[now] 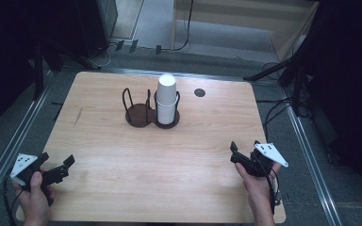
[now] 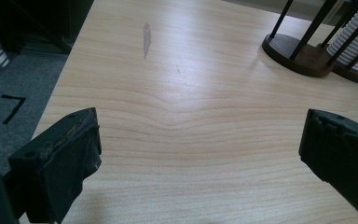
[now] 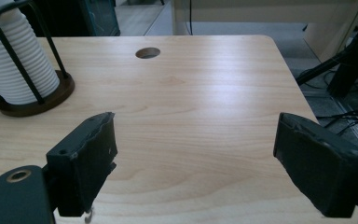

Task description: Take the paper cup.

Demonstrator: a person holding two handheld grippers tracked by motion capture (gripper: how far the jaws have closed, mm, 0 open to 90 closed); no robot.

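Note:
A stack of white ribbed paper cups (image 1: 167,98) stands upside down in the right ring of a dark two-ring wire holder (image 1: 148,113) at the table's middle back; the left ring is empty. The cups (image 3: 14,60) and the holder's base (image 2: 303,53) also appear in the gripper views. My left gripper (image 1: 56,165) rests open near the front left corner, nothing between its jaws. My right gripper (image 1: 245,151) hovers open over the front right of the table, jaws wide apart and empty. In the left gripper view the left gripper (image 2: 200,158) faces bare wood, as does the right gripper (image 3: 196,163) in its own.
The wooden table (image 1: 122,160) has a round cable hole (image 1: 199,92) at the back right and a dark scuff (image 1: 78,116) at the left. Grey floor, metal rails and cables surround it. The table's right edge (image 3: 298,88) lies close to my right gripper.

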